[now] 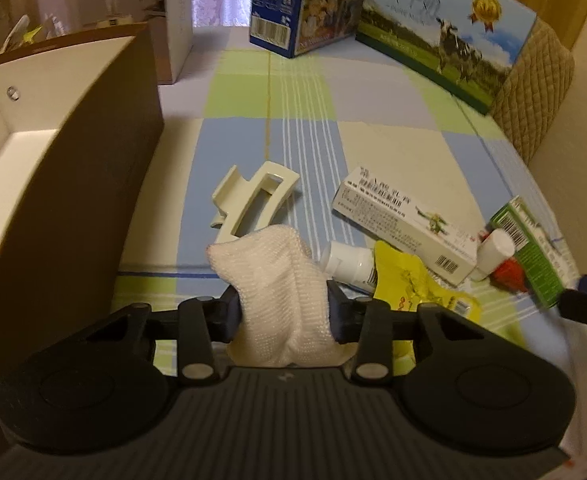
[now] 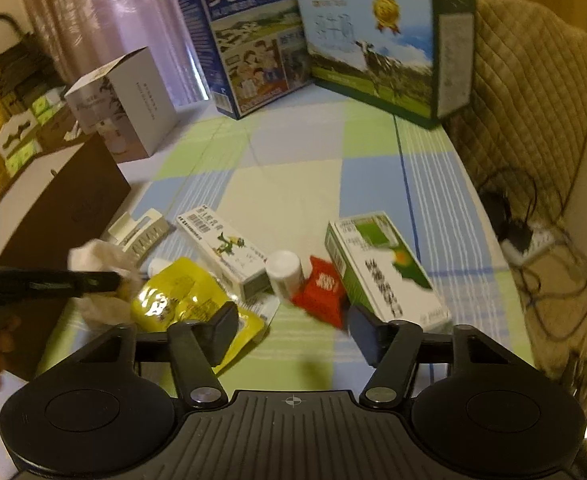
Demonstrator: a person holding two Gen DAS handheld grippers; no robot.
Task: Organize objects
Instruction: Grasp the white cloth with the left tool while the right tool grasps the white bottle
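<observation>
My left gripper is shut on a white knitted cloth, bunched between its pads just above the checked tablecloth. A cream hair claw lies just beyond it. An open brown box with a white inside stands on the left. My right gripper is open over bare tablecloth with nothing between its fingers. Just ahead of it lie a red packet, a small white bottle, a green box, a white medicine box and a yellow pouch.
Two milk cartons and a white box stand along the table's far edge. A quilted cushion and tangled cables with a power strip lie off the right side. A white tube lies under the yellow pouch.
</observation>
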